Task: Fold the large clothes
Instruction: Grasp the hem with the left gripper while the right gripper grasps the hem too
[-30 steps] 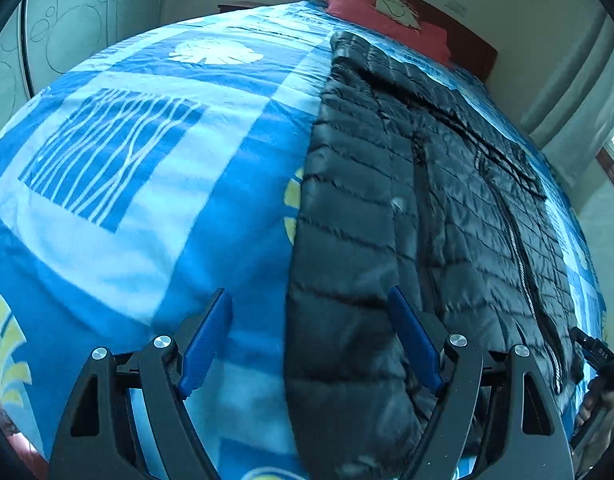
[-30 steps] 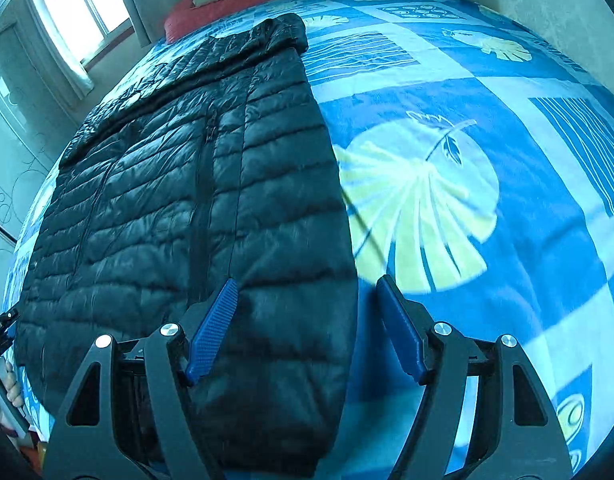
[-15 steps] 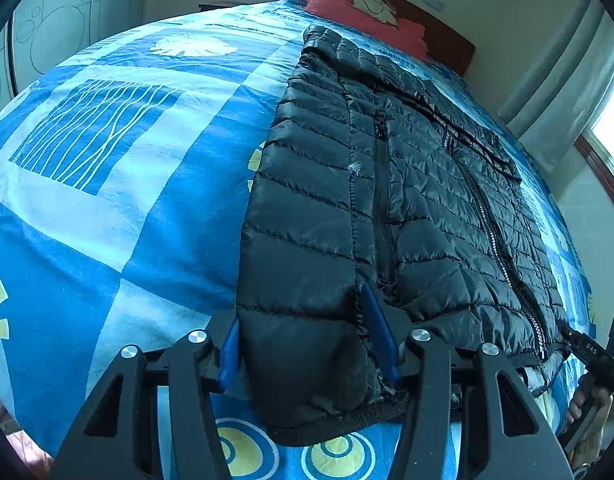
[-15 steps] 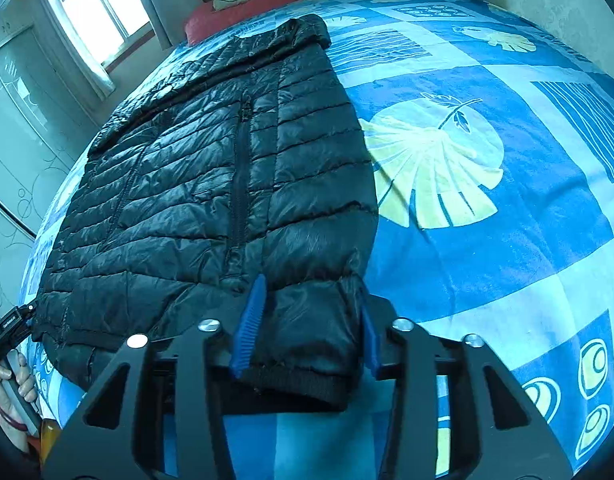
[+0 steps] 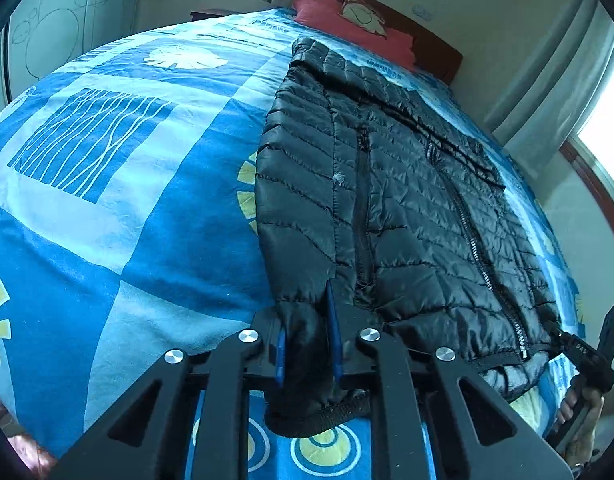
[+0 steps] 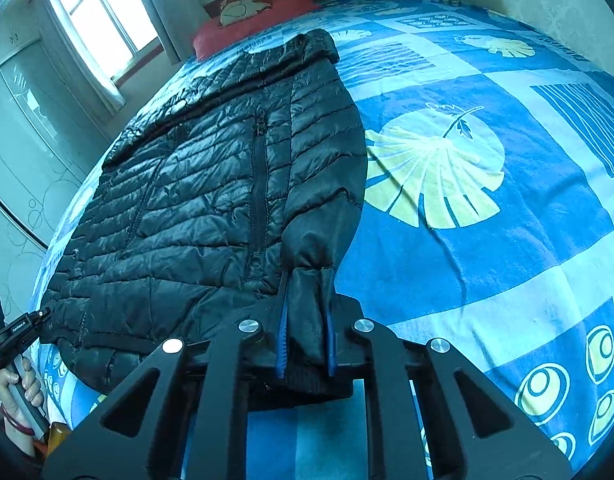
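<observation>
**Both hem corners pinched, the fold about to begin**

The left gripper (image 5: pixel 307 344) has just been closing and now clamps the left hem corner of the black puffer jacket (image 5: pixel 407 208), which lies flat, zipped, along the blue patterned bedspread (image 5: pixel 107 208), collar toward the red pillow (image 5: pixel 355 20). The right gripper (image 6: pixel 307 340) has likewise been closing and bites the opposite hem corner. The grasping step looks complete; next, I judge, both hands must lift evenly and carry the hem toward the collar
</observation>
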Tool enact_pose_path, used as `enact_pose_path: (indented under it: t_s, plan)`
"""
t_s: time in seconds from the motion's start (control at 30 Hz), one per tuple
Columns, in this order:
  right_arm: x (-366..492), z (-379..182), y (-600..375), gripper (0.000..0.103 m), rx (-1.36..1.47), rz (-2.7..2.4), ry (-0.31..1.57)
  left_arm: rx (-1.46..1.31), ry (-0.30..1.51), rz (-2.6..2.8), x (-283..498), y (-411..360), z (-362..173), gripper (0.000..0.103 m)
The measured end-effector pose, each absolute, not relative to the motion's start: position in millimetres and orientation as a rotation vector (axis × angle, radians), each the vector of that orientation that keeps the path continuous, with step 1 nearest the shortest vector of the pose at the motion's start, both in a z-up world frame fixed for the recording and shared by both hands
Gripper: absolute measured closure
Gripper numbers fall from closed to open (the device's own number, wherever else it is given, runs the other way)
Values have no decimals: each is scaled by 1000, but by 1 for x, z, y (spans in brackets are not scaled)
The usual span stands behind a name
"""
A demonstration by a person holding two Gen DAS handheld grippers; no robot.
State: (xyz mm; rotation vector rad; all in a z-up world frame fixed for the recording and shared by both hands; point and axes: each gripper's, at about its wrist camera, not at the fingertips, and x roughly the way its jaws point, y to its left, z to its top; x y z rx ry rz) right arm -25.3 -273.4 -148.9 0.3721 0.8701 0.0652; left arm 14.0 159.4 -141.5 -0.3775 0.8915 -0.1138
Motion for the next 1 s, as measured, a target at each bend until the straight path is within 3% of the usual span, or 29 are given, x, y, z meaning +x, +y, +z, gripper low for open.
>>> enact_pose_path:
  t_s: [0.73,1.0]
  plan:
    - [-71,-126,-290,92,456,84,847,-387,874,-130,-32,167,-108,90]
    - [-53,-89,-293,92,516,170,748,-377,756,-173,-15,167,-63,91]
